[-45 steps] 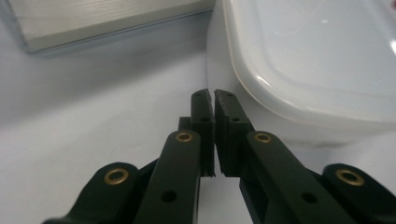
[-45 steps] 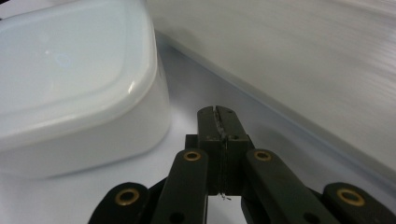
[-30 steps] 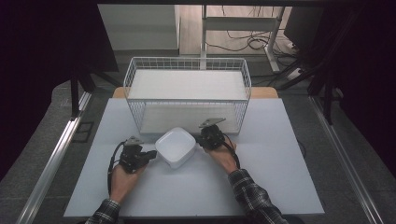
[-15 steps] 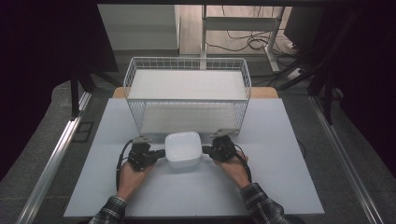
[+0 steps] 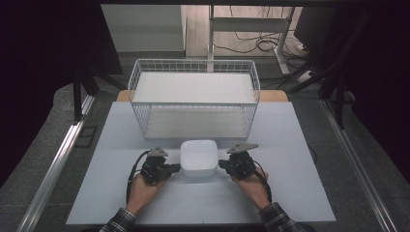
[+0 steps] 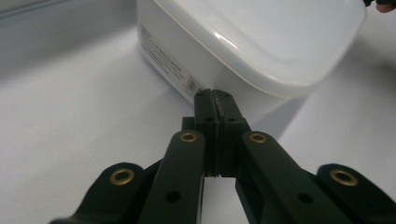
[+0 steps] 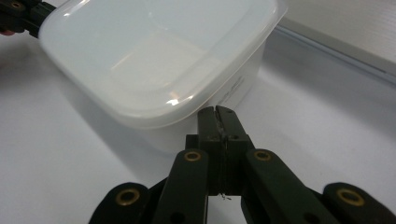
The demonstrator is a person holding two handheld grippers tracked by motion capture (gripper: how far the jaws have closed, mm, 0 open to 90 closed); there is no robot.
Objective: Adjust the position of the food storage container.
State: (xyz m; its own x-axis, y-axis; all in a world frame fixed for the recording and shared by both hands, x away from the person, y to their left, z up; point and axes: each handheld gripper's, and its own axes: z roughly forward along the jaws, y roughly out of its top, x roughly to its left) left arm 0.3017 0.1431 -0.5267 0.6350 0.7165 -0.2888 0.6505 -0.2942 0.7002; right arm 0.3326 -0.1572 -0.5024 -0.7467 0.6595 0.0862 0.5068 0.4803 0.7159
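Note:
A white square plastic container with a translucent lid sits on the white table, just in front of the wire basket. My left gripper is at its left side and my right gripper at its right side. In the left gripper view the jaws are shut with nothing between them, and the tip meets the container's wall under the lid rim. In the right gripper view the shut tip touches the container below its lid in the same way.
A white wire basket stands behind the container, with flat white panels inside it. The white table has bare room on both sides of the hands. Metal rails run along the table's left and right sides.
The container has turned from a skewed pose to square with the table and shifted right and toward the person. Both grippers moved with it, staying at its two sides.

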